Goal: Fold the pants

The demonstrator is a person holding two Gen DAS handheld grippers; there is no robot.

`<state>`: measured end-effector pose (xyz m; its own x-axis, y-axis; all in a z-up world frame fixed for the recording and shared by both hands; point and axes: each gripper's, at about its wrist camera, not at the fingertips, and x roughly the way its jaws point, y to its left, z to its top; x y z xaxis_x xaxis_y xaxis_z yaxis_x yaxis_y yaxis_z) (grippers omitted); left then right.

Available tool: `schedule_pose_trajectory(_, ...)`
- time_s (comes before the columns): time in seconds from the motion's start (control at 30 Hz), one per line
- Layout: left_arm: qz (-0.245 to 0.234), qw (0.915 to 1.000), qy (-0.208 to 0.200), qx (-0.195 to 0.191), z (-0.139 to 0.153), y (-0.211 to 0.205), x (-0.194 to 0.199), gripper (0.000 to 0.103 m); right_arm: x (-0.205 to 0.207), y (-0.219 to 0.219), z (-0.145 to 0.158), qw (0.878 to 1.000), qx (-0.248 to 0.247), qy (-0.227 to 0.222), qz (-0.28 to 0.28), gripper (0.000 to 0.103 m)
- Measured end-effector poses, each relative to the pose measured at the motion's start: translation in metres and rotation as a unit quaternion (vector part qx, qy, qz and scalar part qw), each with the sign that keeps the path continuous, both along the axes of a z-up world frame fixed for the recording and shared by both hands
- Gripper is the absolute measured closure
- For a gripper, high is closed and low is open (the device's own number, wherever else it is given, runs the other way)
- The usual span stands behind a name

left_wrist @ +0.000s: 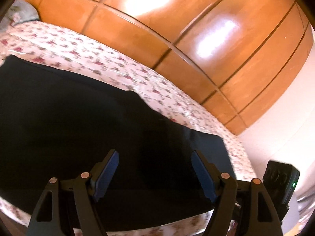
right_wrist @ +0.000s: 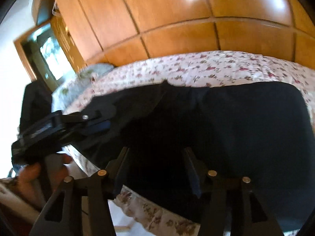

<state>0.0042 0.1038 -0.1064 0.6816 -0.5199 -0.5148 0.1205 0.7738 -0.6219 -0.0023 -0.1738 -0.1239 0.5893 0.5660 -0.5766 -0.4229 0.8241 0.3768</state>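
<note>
Dark navy pants (left_wrist: 78, 118) lie flat on a floral bedsheet (left_wrist: 78, 45); they also fill the right wrist view (right_wrist: 236, 127). My left gripper (left_wrist: 154, 157) is open, its blue-padded fingers (left_wrist: 110, 169) spread just above the pants near the bed's near edge. It also shows from the side in the right wrist view (right_wrist: 102, 126), over the pants' left end. My right gripper (right_wrist: 156, 153) is open above the pants' near edge, holding nothing.
A wooden wardrobe (left_wrist: 177, 39) stands behind the bed. A grey pillow (left_wrist: 21, 13) lies at the far left corner. A doorway (right_wrist: 45, 55) is at the left. The bed's near edge (right_wrist: 137, 206) runs under the grippers.
</note>
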Motion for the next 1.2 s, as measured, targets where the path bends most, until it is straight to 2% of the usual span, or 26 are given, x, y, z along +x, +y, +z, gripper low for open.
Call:
schedule_pose_trajectory(0.1,-0.029,0.9991,0.028,-0.015,-0.004,-0.013,0.016,0.021,-0.015,-0.037,0.009,0.998,0.021,-0.019,-0.064,0.047)
schedule_pose_trajectory(0.17,-0.034,0.9974,0.055,-0.032,-0.011,-0.018,0.026,0.021,-0.031,-0.075,0.015,0.99,0.02,-0.032,-0.135,0.045)
schedule_pose_trajectory(0.23,-0.041,0.9947,0.083,-0.045,-0.02,-0.026,0.036,0.023,-0.043,-0.104,0.016,0.982,0.004,-0.026,-0.189,0.041)
schedule_pose_trajectory(0.3,-0.049,0.994,0.087,-0.044,-0.023,-0.034,0.04,0.024,-0.054,-0.127,0.011,0.975,-0.008,-0.007,-0.222,0.041)
schedule_pose_trajectory(0.37,-0.061,0.9945,0.076,-0.039,-0.022,-0.042,0.041,0.038,-0.065,-0.145,-0.003,0.969,-0.018,0.026,-0.246,0.041)
schedule_pose_trajectory(0.43,-0.078,0.9934,0.079,-0.03,-0.022,-0.052,0.043,0.064,-0.072,-0.152,-0.014,0.968,-0.01,0.044,-0.249,0.041)
schedule_pose_trajectory(0.5,-0.074,0.9943,0.078,-0.001,-0.021,-0.058,0.043,0.075,-0.071,-0.148,-0.026,0.969,-0.005,0.066,-0.237,0.041)
schedule_pose_trajectory(0.53,-0.074,0.9945,0.074,-0.001,-0.019,-0.058,0.042,0.079,-0.066,-0.144,-0.031,0.97,-0.013,0.074,-0.23,0.045)
schedule_pose_trajectory(0.6,-0.077,0.995,0.063,-0.014,-0.013,-0.056,0.04,0.082,-0.058,-0.137,-0.04,0.971,-0.024,0.082,-0.225,0.063)
schedule_pose_trajectory(0.63,-0.076,0.9953,0.056,-0.019,-0.008,-0.054,0.04,0.084,-0.053,-0.137,-0.043,0.97,-0.024,0.084,-0.226,0.078)
schedule_pose_trajectory(0.67,-0.076,0.9958,0.045,-0.026,-0.002,-0.052,0.038,0.085,-0.05,-0.138,-0.043,0.97,-0.018,0.085,-0.229,0.085)
schedule_pose_trajectory(0.77,-0.071,0.997,0.004,-0.032,0.017,-0.042,0.028,0.086,-0.05,-0.137,-0.035,0.969,-0.032,0.064,-0.238,0.086)
schedule_pose_trajectory(0.83,-0.065,0.9978,-0.001,-0.011,0.016,-0.039,0.023,0.089,-0.051,-0.133,-0.037,0.969,-0.054,0.065,-0.233,0.086)
schedule_pose_trajectory(0.97,-0.052,0.9964,0.045,0.049,-0.025,-0.046,0.022,0.089,-0.045,-0.136,-0.046,0.966,-0.063,0.081,-0.237,0.086)
schedule_pose_trajectory(1.03,-0.042,0.9979,0.02,0.045,-0.034,-0.044,0.012,0.087,-0.049,-0.133,-0.041,0.967,-0.075,0.08,-0.228,0.083)
schedule_pose_trajectory(1.1,-0.041,0.9979,0.015,0.048,-0.033,-0.045,0.009,0.087,-0.055,-0.136,-0.034,0.971,-0.064,0.076,-0.217,0.081)
schedule_pose_trajectory(1.2,-0.038,0.9987,0.022,0.027,-0.038,-0.038,0.013,0.083,-0.072,-0.148,-0.019,0.98,-0.013,0.055,-0.193,0.081)
